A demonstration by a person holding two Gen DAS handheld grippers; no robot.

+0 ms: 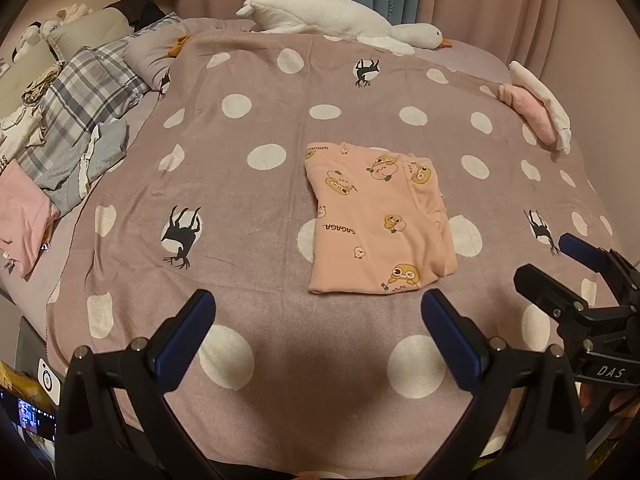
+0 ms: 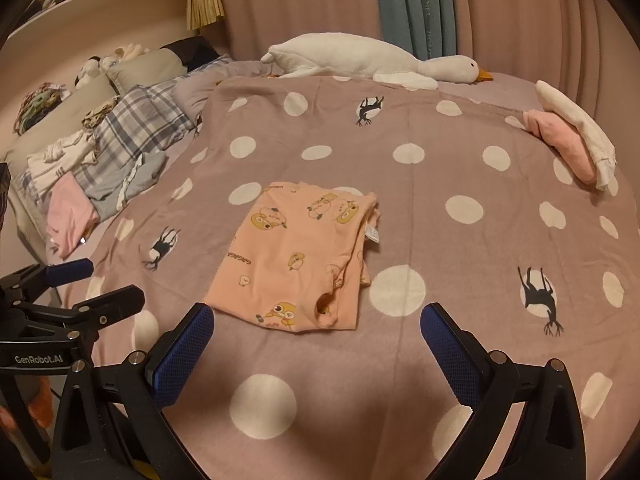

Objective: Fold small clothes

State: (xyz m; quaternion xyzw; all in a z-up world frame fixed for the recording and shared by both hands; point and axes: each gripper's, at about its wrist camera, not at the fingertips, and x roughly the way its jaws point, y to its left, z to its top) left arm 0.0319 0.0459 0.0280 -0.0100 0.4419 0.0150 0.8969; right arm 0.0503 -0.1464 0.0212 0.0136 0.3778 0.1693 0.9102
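The peach cartoon-print garment (image 1: 380,216) lies folded into a rough rectangle near the middle of the bed, flat on the polka-dot blanket (image 1: 248,216). Its near edge sits just ahead of my jaws in both views; the layered fold edges and a white label show on its right side in the right wrist view. Open blanket all round it: wide clear room left, right and toward me, nothing touching the garment.

No containers in sight. A pile of loose clothes (image 1: 68,148) sits at the bed's left edge by the plaid pillow (image 2: 140,120), well apart from the garment. A pink and white folded bundle (image 2: 568,144) rests at the far right edge. A white goose plush (image 1: 340,20) lies along the far side by the curtain (image 2: 520,12).

My left gripper (image 1: 318,320) hovers low over the near blanket, jaws spread wide, gripping nothing. My right gripper (image 2: 316,330) is posed the same way, jaws released and empty, its tips just short of the garment's near edge. Each gripper shows at the side of the other's view, so both sit side by side, pointing across the bed.
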